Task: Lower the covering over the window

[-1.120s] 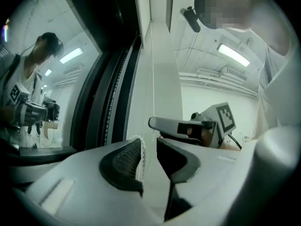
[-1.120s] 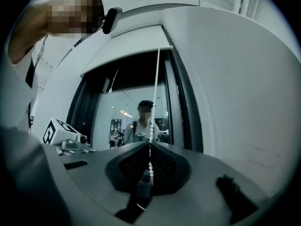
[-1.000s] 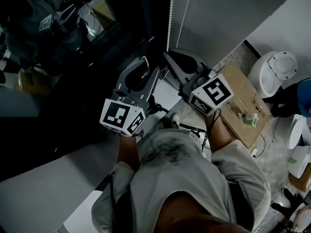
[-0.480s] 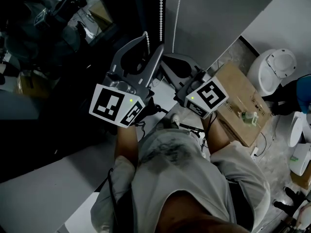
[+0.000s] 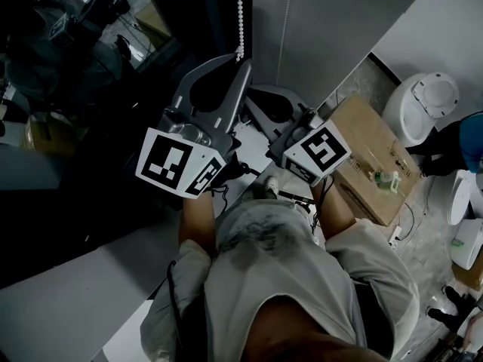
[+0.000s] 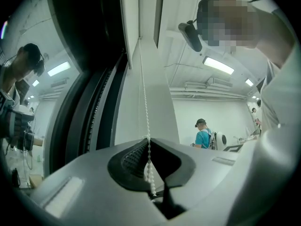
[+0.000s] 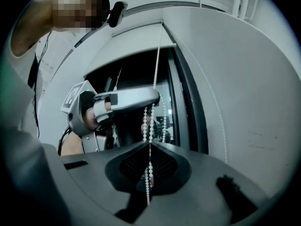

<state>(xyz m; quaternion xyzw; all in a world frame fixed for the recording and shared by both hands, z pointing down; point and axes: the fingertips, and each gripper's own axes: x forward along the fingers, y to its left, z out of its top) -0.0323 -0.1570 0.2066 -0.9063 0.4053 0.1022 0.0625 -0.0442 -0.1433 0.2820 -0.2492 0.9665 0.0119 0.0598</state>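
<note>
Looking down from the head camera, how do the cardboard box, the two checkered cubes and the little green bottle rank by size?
1. Cardboard box.
2. Left marker cube, though it sits nearer the camera, so the two cubes may really match.
3. Right marker cube.
4. Green bottle, on the box.

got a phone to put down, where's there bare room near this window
The grey strip under the dark window looks bare. The cardboard box has room beside its bottle. Crowded: the floor right of it.
</note>
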